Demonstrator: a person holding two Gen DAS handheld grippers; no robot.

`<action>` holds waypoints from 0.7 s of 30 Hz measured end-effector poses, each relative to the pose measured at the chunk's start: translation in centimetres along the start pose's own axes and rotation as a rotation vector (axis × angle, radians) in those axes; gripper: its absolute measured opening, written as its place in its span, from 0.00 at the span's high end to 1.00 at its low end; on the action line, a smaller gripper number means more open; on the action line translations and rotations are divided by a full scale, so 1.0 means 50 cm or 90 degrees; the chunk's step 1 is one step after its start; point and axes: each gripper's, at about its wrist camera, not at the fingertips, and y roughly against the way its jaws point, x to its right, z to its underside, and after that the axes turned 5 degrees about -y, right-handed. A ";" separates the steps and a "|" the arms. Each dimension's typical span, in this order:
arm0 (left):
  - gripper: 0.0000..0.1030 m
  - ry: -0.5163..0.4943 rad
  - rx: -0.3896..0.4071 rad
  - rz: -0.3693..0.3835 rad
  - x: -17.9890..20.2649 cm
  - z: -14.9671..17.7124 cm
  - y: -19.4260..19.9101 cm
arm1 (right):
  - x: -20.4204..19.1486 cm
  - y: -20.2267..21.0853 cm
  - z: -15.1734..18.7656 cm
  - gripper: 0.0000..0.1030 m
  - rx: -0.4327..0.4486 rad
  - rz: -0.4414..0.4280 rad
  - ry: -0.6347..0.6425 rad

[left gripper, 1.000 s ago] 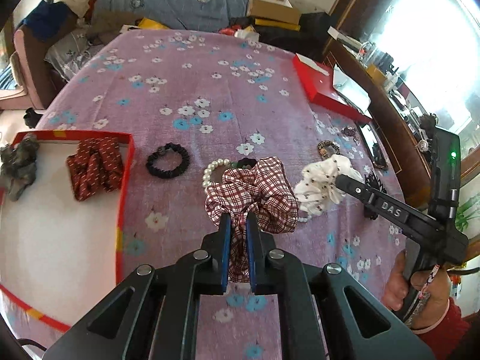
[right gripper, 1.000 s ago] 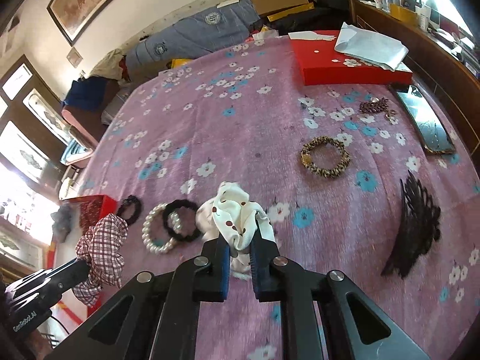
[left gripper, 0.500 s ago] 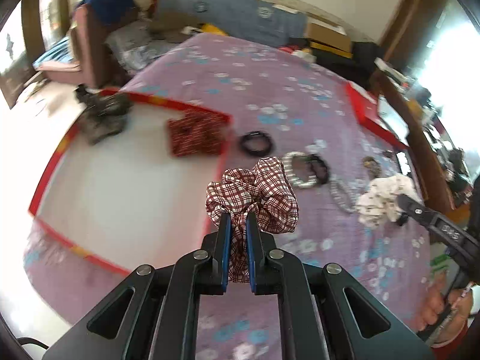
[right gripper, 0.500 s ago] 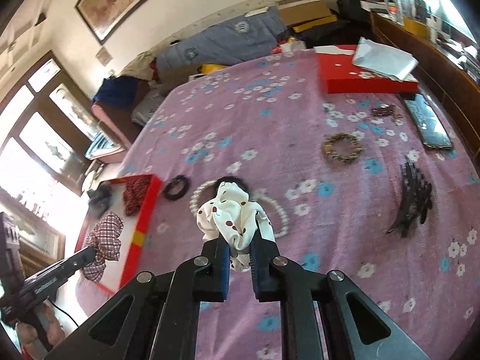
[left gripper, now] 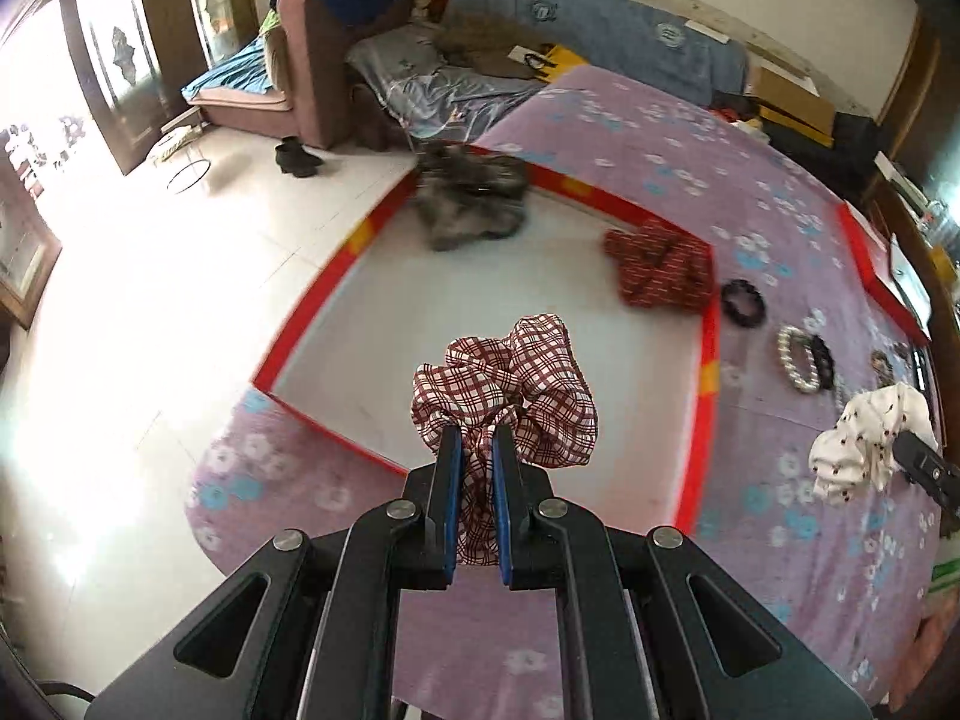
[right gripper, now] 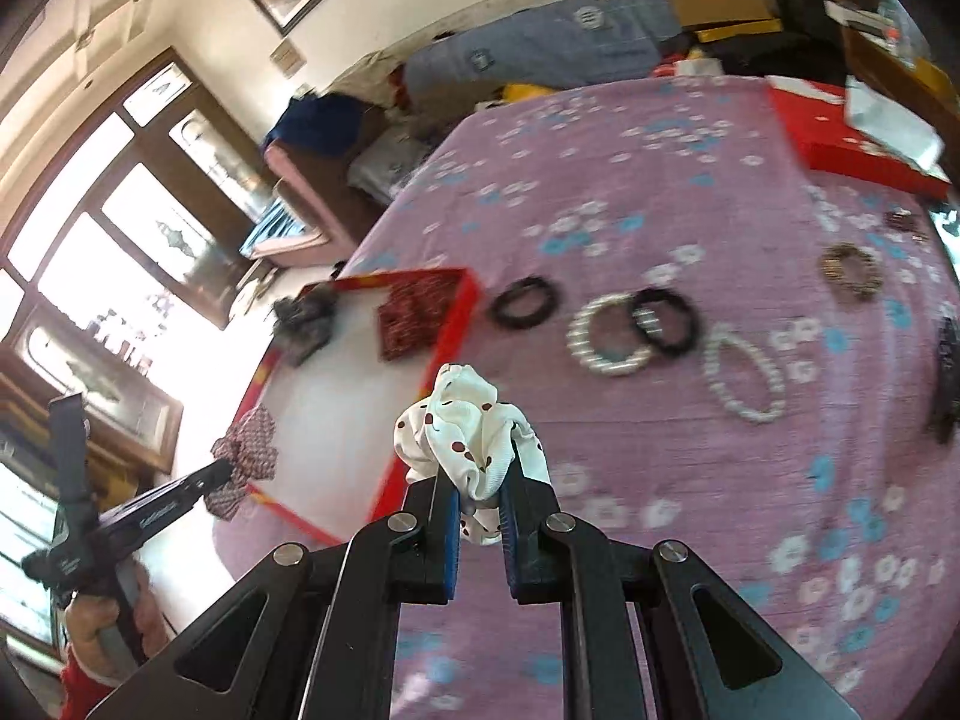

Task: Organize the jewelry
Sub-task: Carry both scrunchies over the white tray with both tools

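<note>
Our left tongs (left gripper: 477, 441), clamped on the plaid scrunchie (left gripper: 510, 384), hang over the red tray (left gripper: 708, 372); right tongs (right gripper: 485, 468), clamped on the spotted scrunchie (right gripper: 468, 426), seem just outside it.

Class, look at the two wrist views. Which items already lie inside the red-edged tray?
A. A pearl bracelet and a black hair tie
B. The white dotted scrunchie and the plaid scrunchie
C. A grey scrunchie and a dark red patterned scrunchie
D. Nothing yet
C: the grey scrunchie and dark red patterned scrunchie rest on the floor of the tray, while the tools hold the other two.
</note>
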 end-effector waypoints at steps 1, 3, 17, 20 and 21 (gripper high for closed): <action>0.91 0.000 -0.004 -0.002 -0.013 -0.004 -0.005 | -0.013 -0.011 0.002 0.88 -0.008 -0.005 0.002; 0.91 -0.002 -0.011 -0.008 -0.038 -0.013 -0.016 | -0.045 -0.040 0.005 0.88 -0.027 -0.016 0.003; 0.91 -0.089 -0.081 -0.036 -0.109 -0.056 -0.121 | -0.190 -0.235 0.051 0.87 -0.157 -0.034 -0.014; 0.91 -0.112 -0.090 -0.041 -0.109 -0.056 -0.133 | -0.197 -0.263 0.061 0.87 -0.174 -0.019 -0.017; 0.91 -0.117 -0.093 -0.042 -0.109 -0.056 -0.136 | -0.200 -0.271 0.064 0.87 -0.177 -0.012 -0.015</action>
